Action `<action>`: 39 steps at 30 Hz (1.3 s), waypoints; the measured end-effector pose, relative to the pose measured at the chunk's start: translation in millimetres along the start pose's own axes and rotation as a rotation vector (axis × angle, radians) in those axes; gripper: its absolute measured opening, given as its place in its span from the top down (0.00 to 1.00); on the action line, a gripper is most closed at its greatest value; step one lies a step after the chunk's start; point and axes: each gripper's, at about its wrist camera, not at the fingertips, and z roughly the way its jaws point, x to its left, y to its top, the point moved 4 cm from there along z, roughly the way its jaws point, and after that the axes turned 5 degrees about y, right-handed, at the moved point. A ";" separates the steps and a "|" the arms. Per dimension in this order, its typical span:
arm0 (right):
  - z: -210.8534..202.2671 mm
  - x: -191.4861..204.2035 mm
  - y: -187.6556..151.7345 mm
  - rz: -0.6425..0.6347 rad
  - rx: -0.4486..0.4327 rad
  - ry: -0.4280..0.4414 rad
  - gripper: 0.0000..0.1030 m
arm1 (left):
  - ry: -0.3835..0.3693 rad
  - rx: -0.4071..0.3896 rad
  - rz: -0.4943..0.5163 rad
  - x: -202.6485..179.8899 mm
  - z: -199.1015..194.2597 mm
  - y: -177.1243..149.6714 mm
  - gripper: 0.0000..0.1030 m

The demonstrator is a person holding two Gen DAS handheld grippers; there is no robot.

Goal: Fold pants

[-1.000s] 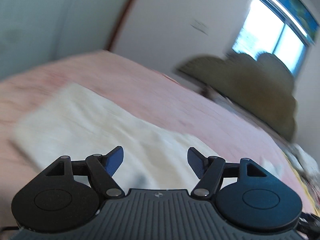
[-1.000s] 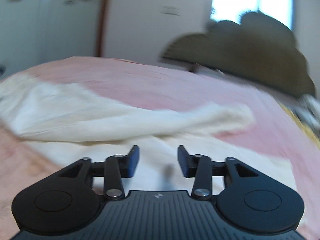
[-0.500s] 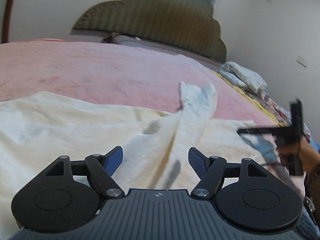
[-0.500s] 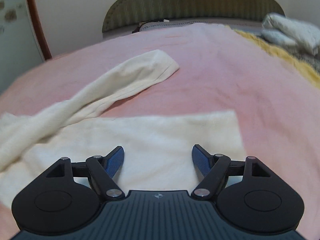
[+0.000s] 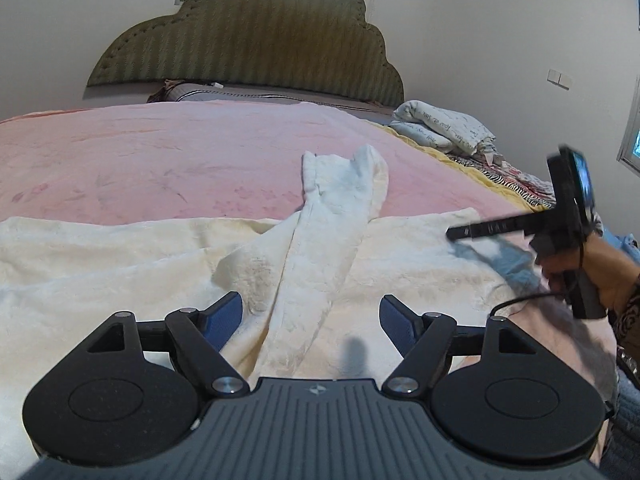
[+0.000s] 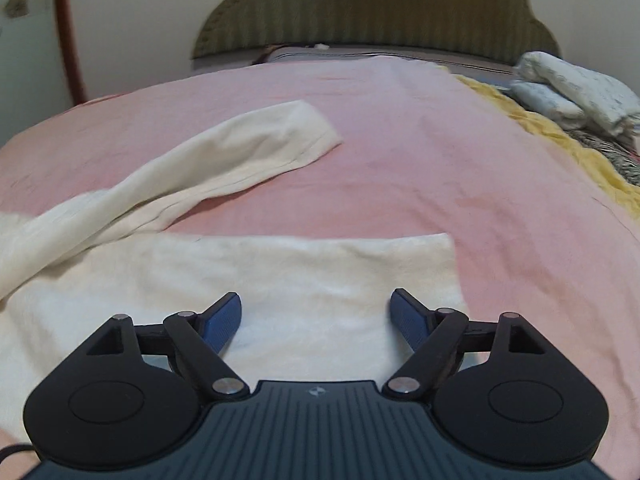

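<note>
Cream-white pants (image 5: 160, 256) lie spread across a pink bed (image 5: 160, 152). One leg (image 5: 340, 208) is twisted and runs away towards the headboard. My left gripper (image 5: 312, 316) is open and empty, just above the cloth near where the twisted leg starts. In the right wrist view the pants (image 6: 300, 272) lie flat below, with the other leg (image 6: 224, 148) stretching up-left. My right gripper (image 6: 316, 316) is open and empty above the flat leg's end. The right gripper also shows in the left wrist view (image 5: 460, 234), over the pants' right edge.
A green padded headboard (image 5: 248, 40) stands at the far end. Folded white bedding (image 5: 440, 124) and a yellow and patterned blanket (image 6: 560, 136) lie on the bed's right side. A red-brown door frame (image 6: 68, 32) is at the left wall.
Both grippers swung round to face the headboard and settled lower over the pants. The right gripper's jaws opened wider. The right gripper moved closer to the pants' right edge.
</note>
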 end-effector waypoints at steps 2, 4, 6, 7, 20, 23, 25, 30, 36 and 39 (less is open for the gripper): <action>-3.6 3.2 15.6 0.020 -0.017 -0.138 0.20 | -0.012 -0.003 -0.017 3.2 2.4 -4.1 0.26; -14.5 17.3 35.5 0.063 -0.107 -0.053 0.19 | -0.015 0.013 -0.029 5.4 8.3 -7.6 0.25; -18.4 39.8 59.8 0.107 -0.162 0.069 0.10 | -0.025 0.027 -0.041 7.3 11.9 -8.4 0.21; -14.7 54.6 73.5 0.113 -0.163 0.093 0.00 | -0.042 0.025 -0.050 8.5 12.1 -8.4 0.15; 130.0 185.1 140.2 -0.216 0.098 -0.178 0.01 | -0.114 0.023 -0.093 16.0 17.3 -9.9 0.01; 144.5 164.6 133.0 -0.103 0.138 -0.109 0.11 | -0.119 0.022 -0.094 18.6 14.1 -12.2 0.01; 144.1 150.9 131.5 -0.037 0.129 -0.047 0.26 | -0.119 0.022 -0.094 19.2 14.4 -12.2 0.01; 129.6 132.9 135.2 0.004 0.082 -0.058 0.90 | -0.118 0.021 -0.092 18.4 15.0 -12.6 0.01; 81.5 115.0 131.2 0.107 -0.082 -0.014 0.91 | -0.142 0.011 -0.129 24.0 15.8 -13.9 0.01; 41.5 91.6 124.3 0.211 -0.172 0.013 0.91 | -0.155 0.002 -0.150 27.2 15.6 -14.2 0.04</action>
